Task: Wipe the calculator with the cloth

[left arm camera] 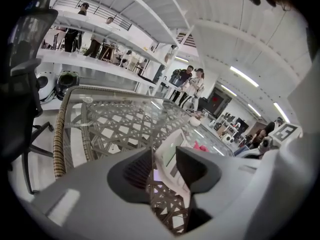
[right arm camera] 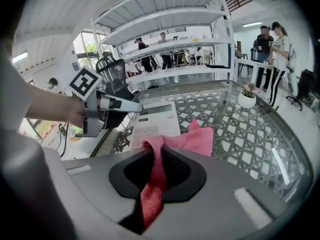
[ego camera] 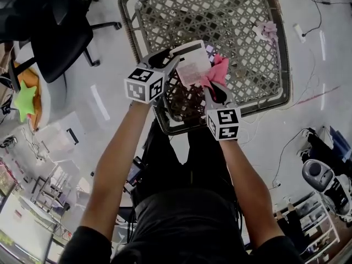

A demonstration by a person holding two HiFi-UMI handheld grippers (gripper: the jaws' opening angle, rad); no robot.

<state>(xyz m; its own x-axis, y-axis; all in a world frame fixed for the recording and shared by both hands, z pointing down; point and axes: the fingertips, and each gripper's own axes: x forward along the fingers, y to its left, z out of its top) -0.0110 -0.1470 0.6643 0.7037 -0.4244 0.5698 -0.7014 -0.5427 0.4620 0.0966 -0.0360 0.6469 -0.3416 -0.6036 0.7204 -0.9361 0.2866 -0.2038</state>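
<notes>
A white calculator (ego camera: 191, 65) is held tilted above the near edge of the glass-topped wicker table (ego camera: 129, 21). My left gripper (ego camera: 168, 59) is shut on the calculator's left edge. In the left gripper view the calculator (left arm camera: 170, 154) stands edge-on between the dark pads. My right gripper (ego camera: 215, 89) is shut on a pink cloth (ego camera: 219, 70). In the right gripper view the cloth (right arm camera: 192, 139) bunches out of the jaws and lies against the lower right part of the calculator (right arm camera: 155, 119). The left gripper (right arm camera: 132, 106) shows at that view's left.
A small potted pink plant (ego camera: 268, 30) stands at the table's far right. A black office chair (ego camera: 60, 32) is on the floor to the left, near a green star toy (ego camera: 25, 99). Cables run over the floor on the right. Several people stand by the shelves behind.
</notes>
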